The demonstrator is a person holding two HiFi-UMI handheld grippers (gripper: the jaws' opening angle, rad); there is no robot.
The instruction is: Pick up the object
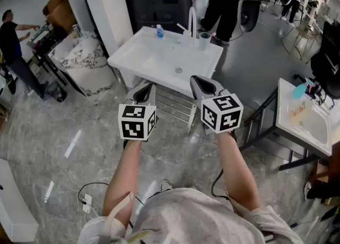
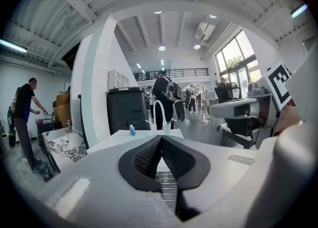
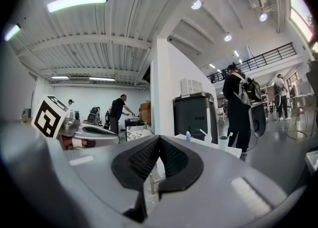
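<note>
Left hand-held gripper (image 1: 142, 93) and right hand-held gripper (image 1: 204, 84) both clenched empty, short of the white sink (image 1: 123, 59) where small bottle (image 1: 159, 31) and cup (image 1: 204, 40) stand; pickup not started, which object unclear.

industrial workshop hall (bare ceiling beams (image 3: 99, 43)); freestanding sink (image 1: 154, 59), mezzanine (image 2: 169, 73)

Right gripper (image 3: 159, 141): jaws pressed together, nothing between them. Just past the tips there's a white sink (image 3: 231, 150) carrying a blue bottle (image 3: 188, 135) and a cup (image 3: 223, 141). Left gripper (image 3: 113, 136) alongside at left. A person (image 3: 239, 105) stands behind the sink.
</note>
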